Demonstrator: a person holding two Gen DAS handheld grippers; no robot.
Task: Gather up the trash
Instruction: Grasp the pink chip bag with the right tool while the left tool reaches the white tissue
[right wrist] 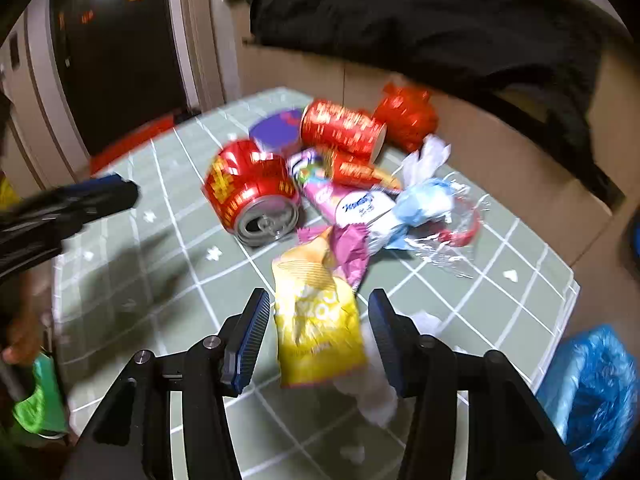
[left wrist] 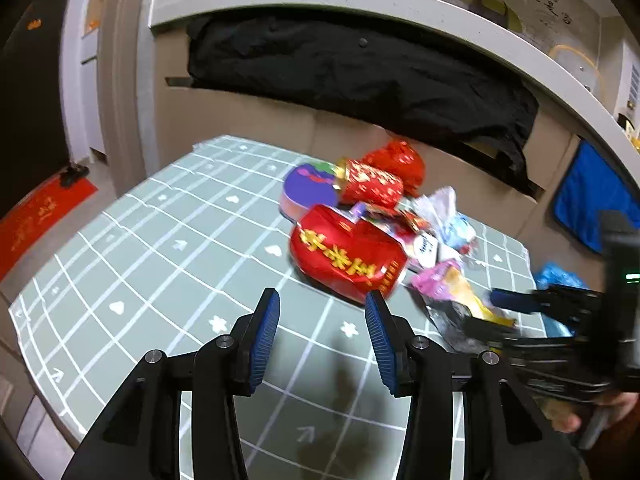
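Left gripper (left wrist: 322, 310): hanging open over bare tablecloth, nothing between its blue pads; the red can's near end is lying just past its right fingertip.
Right gripper (right wrist: 317, 312): jaws standing apart on either side of the yellow bag (right wrist: 318, 328); gaps are showing between both pads and the bag, so it is not clamping it.
Yellow bag: lying lengthwise between the right fingers, its far end touching a pink wrapper (right wrist: 348, 248).
White tissue (right wrist: 376, 396): sitting crumpled just under the bag's near end.
Red can (right wrist: 250, 192): lying on its side, opened top facing the right camera, at the left of the pile.
Pile: a red tube (right wrist: 342, 130), purple tin (right wrist: 276, 132), red pouch (right wrist: 408, 116) and clear plastic (right wrist: 448, 216) are crowding together at the table's far side.
Table (left wrist: 132, 248): wearing a green grid cloth.
Blue bag (right wrist: 596, 388): standing off the table's right edge.
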